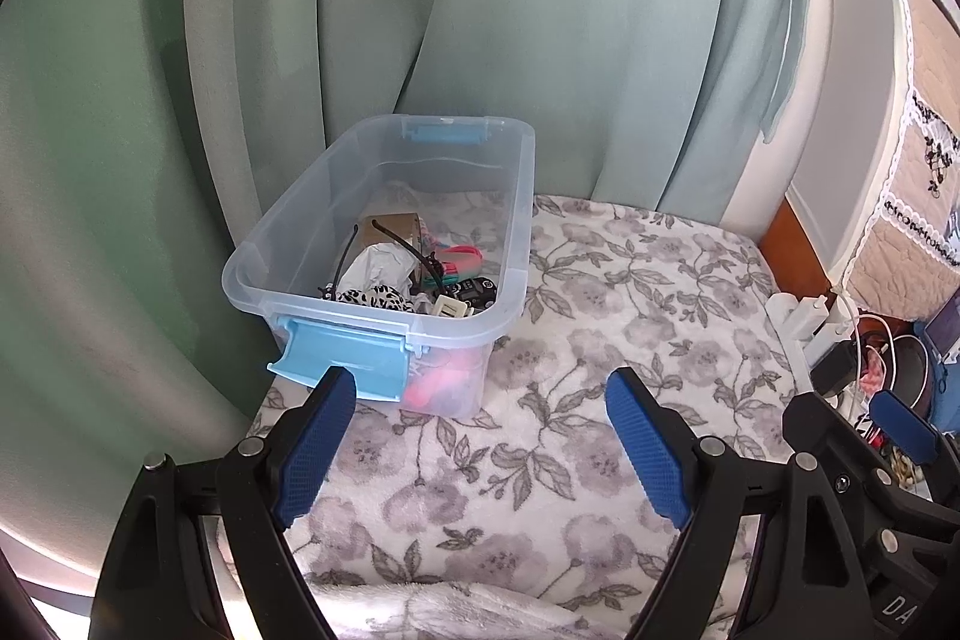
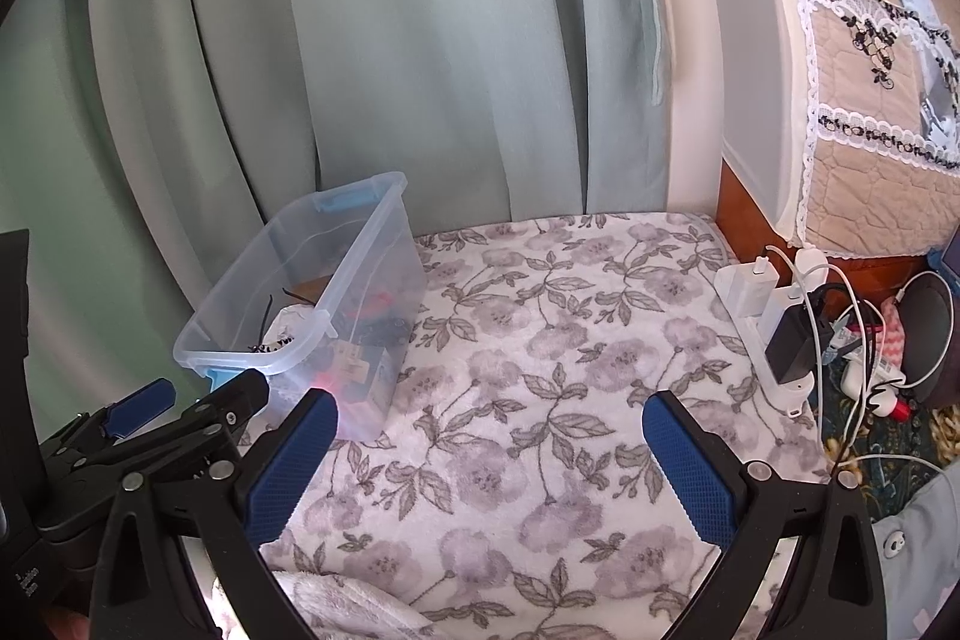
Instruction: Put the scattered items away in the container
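Note:
A clear plastic container with blue latches stands at the back left of the floral blanket, against the curtain. Inside lie black glasses, a brown tape roll, crumpled white paper, a leopard-print piece, pink and teal bits and a small black device. My left gripper hangs open just in front of the container, with only blanket between its blue pads. My right gripper is open too, over the bare blanket to the right of the container. The left gripper's fingers show at the lower left of the right wrist view.
Green curtains close off the back and left. At the right edge of the blanket sit white chargers, a black adapter and tangled cables. A quilted lace-trimmed cover hangs over a white appliance behind them.

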The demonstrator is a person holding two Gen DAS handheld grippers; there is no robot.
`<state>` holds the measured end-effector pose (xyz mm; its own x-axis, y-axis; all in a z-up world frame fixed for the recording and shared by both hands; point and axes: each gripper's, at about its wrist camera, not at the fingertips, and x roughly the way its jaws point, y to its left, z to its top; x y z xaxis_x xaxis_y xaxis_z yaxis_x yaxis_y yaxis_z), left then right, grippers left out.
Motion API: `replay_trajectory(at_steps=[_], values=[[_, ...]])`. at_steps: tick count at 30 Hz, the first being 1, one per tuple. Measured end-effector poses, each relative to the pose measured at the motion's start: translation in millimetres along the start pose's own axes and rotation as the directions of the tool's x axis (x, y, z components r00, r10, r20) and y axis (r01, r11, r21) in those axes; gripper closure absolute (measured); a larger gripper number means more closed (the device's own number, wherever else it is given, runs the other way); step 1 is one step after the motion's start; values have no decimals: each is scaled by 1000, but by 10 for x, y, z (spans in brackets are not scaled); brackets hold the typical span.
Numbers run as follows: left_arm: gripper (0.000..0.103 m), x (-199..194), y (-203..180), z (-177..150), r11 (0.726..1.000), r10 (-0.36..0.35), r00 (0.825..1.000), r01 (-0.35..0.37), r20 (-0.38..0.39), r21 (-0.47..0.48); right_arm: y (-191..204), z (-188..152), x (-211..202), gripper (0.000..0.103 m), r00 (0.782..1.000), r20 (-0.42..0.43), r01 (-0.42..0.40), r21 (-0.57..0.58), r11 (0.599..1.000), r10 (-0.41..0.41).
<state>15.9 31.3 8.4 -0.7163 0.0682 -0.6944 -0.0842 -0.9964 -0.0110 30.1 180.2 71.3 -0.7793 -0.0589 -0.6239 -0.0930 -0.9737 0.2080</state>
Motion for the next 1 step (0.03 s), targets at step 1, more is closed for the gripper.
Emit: replay_trajectory(at_steps=[1], values=[[17, -3, 1, 1, 1000, 1, 1000, -1, 1, 0, 0, 0, 0, 0, 1000, 0, 0, 0, 1000, 0]])
